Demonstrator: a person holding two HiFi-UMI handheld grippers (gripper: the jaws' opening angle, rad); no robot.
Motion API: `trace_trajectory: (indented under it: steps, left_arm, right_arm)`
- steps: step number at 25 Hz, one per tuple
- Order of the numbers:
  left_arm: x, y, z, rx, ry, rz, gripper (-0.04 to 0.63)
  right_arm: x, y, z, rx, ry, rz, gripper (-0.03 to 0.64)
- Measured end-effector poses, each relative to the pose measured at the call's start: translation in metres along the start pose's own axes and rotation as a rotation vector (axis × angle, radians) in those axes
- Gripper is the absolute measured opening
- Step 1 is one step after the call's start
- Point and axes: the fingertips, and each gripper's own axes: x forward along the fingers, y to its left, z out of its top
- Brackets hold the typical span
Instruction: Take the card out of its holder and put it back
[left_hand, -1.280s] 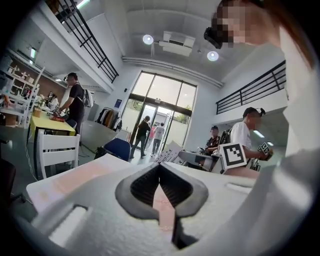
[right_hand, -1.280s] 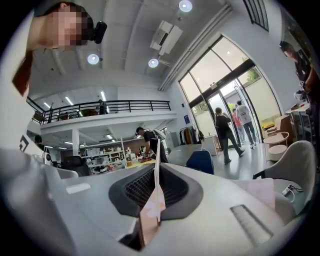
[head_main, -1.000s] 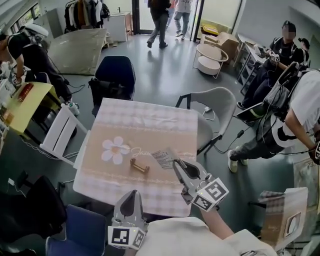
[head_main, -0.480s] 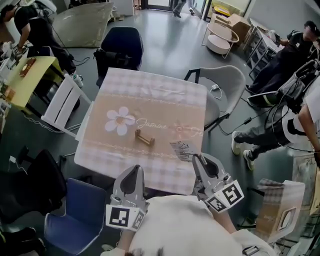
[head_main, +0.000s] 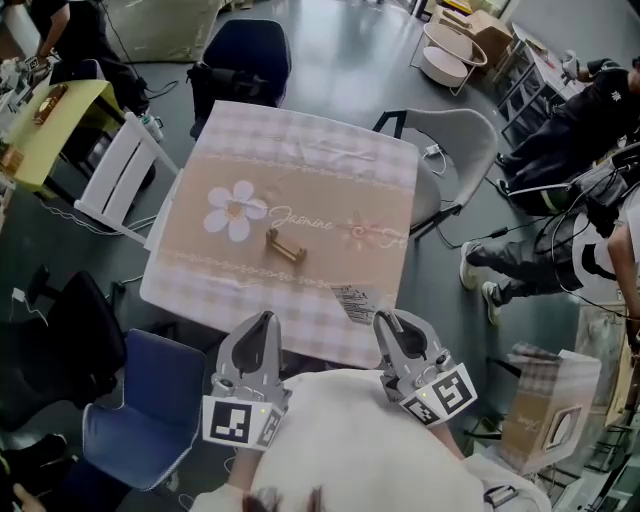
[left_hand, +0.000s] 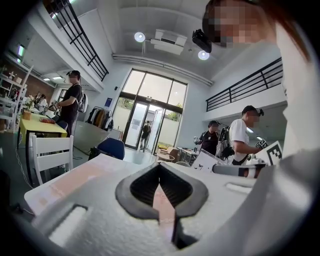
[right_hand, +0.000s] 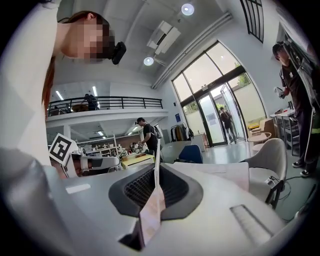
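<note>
The small wooden card holder (head_main: 282, 246) stands empty near the middle of the table (head_main: 300, 150), which has a pink checked cloth with a flower. My right gripper (head_main: 383, 320) hovers at the table's near right edge, shut on a white printed card (head_main: 354, 302) that sticks out over the cloth. In the right gripper view the card (right_hand: 151, 212) shows edge-on, pinched between the dark pads of the right gripper (right_hand: 156, 167). My left gripper (head_main: 263, 320) hangs at the near edge with nothing in it. Its jaw tips meet in the left gripper view (left_hand: 159, 165).
Around the table are a grey chair (head_main: 455, 150) at right, a dark blue chair (head_main: 245, 50) at the far side, a white chair (head_main: 115, 185) at left and a blue chair (head_main: 150, 420) at near left. A yellow table (head_main: 40, 130) stands far left. People sit at right (head_main: 570, 130).
My right gripper has drawn back toward me with the card, away from the holder to the table's near right edge. The left gripper has stayed in place.
</note>
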Motion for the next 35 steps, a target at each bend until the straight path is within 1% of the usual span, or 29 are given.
trace_trajectory:
  steps: [10, 17, 21, 29, 35]
  left_arm:
    - [0.001, 0.004, 0.001, -0.006, -0.003, -0.003, 0.0]
    - [0.01, -0.004, 0.003, -0.001, -0.01, -0.031, 0.0]
    - [0.012, -0.013, 0.004, 0.015, -0.012, -0.064, 0.0]
    - [0.008, -0.012, 0.003, 0.033, -0.003, -0.064, 0.0]
    - [0.008, -0.015, 0.0, 0.041, 0.007, -0.075, 0.0]
  right_arm:
    - [0.007, 0.006, -0.003, -0.009, 0.016, 0.004, 0.018]
    - [0.006, 0.0, -0.001, -0.019, 0.007, -0.01, 0.018]
    - [0.006, -0.001, -0.001, -0.018, 0.004, -0.016, 0.018]
    - [0.008, 0.004, 0.001, -0.019, -0.005, 0.002, 0.018]
    - [0.008, 0.004, 0.0, -0.014, -0.002, -0.003, 0.018]
